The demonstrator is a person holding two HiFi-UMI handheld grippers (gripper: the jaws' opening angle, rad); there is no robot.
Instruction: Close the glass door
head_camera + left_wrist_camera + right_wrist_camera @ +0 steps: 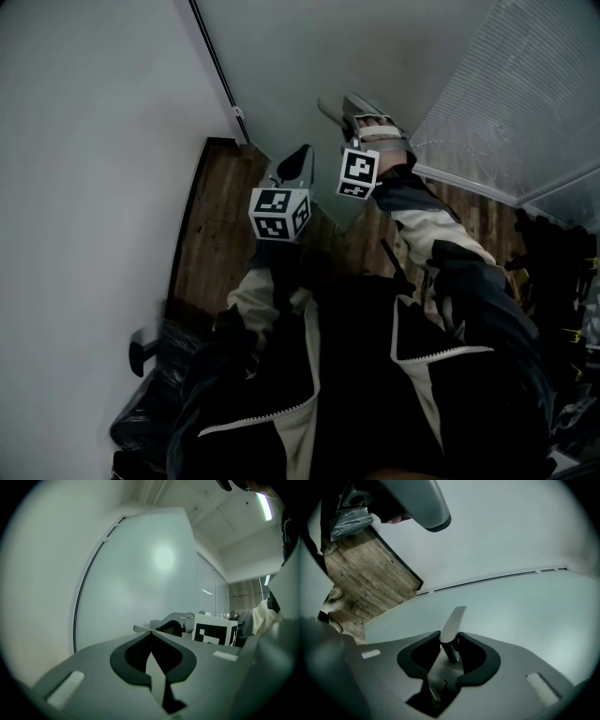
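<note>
Glass door: tall, pale, frosted panel standing upright straight ahead of both grippers, past the strip of floor. Cannot tell whether it sits fully closed.
Jacket: dark jacket with pale trim, nearest the camera, filling the lower part of the head view. Both sleeves reach forward.
Left gripper: grey two-jaw tool with a black-and-white marker cube. Jaws are together at the tips with nothing between them. It is held over the floor, pointing at the door, short of it.
Right gripper: same grey build and same marker cube, just beside the left one and further forward. Jaws stand apart and empty. The tips are close to the door face; contact not readable.
Floor: brown wood planks, a narrow strip running up to the foot of the door.
Seam strip: thin black line along the door's left edge.
Wall: plain white, left of the strip.
Ribbed panel: translucent, right of the door.
</note>
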